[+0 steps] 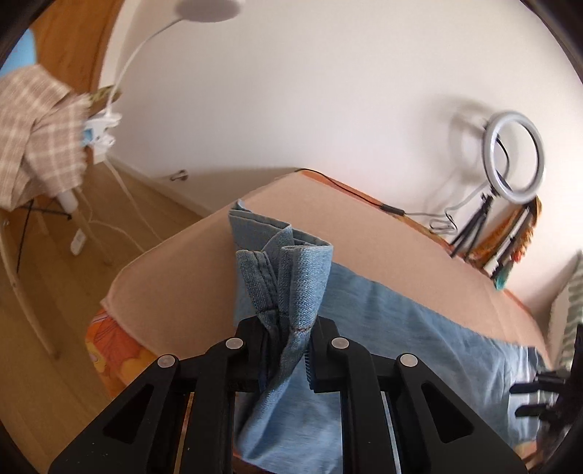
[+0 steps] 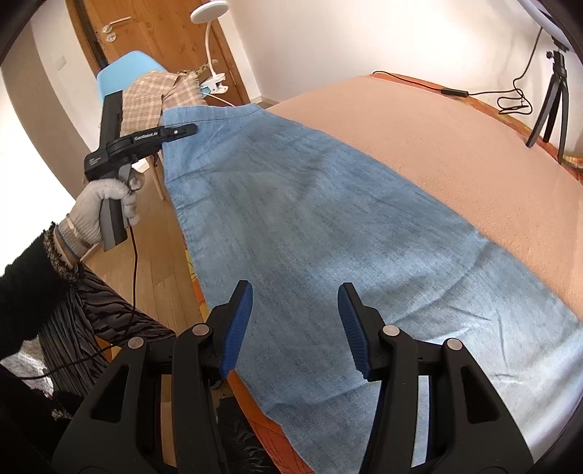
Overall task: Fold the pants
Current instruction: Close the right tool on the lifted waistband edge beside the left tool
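Observation:
Light blue denim pants [image 2: 309, 233] lie stretched along the near side of a bed with a peach cover [image 2: 455, 146]. My left gripper [image 1: 288, 350] is shut on a bunched end of the pants [image 1: 291, 277] and lifts it above the bed corner; it also shows in the right wrist view [image 2: 175, 132] at the far left end of the pants. My right gripper [image 2: 295, 328] is open, its blue pads [image 2: 237, 328] spread just above the near part of the pants, holding nothing. It shows at the right edge of the left wrist view [image 1: 543, 397].
A ring light on a tripod [image 1: 513, 160] stands at the far side of the bed, with a cable [image 2: 452, 91] on the cover. A blue chair [image 2: 127, 74] draped with plaid cloth [image 2: 156, 94], a clip lamp [image 2: 209, 14] and a wooden door [image 2: 153, 32] stand beyond the bed. Wooden floor [image 1: 54, 291] lies left.

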